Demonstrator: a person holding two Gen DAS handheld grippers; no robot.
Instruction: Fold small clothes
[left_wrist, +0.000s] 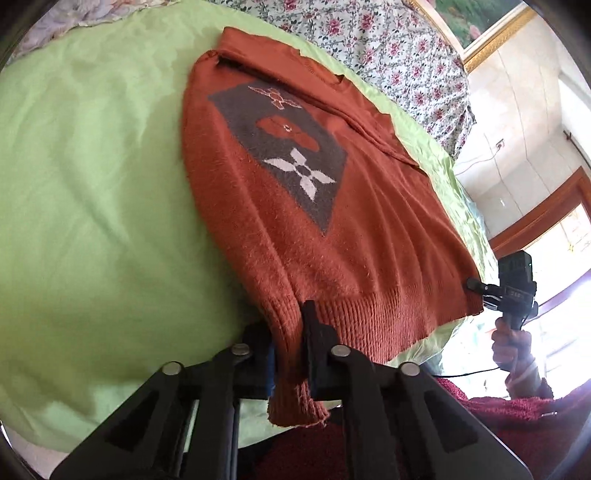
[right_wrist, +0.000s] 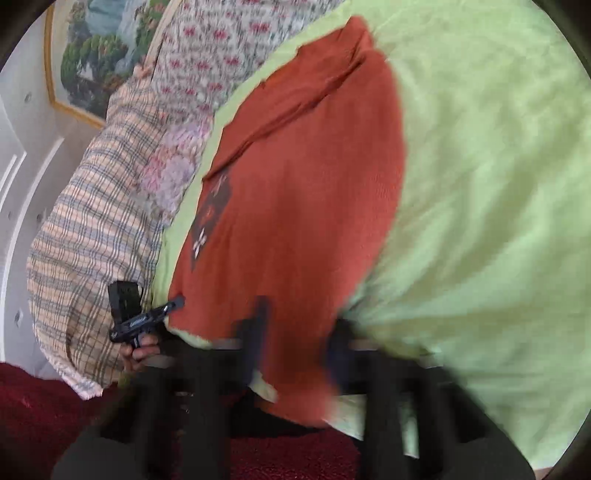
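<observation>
While sweater lies on green sheet, left claw and right claw each pinch hem.

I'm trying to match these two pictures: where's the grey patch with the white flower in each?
Left wrist view: grey patch sits centre, on the orange sweater.
Right wrist view: small and blurred, left of centre.
Shared landmark: the green bedsheet under the sweater.

Bare green sheet beside sweater; floral bedding crowds beyond.
</observation>
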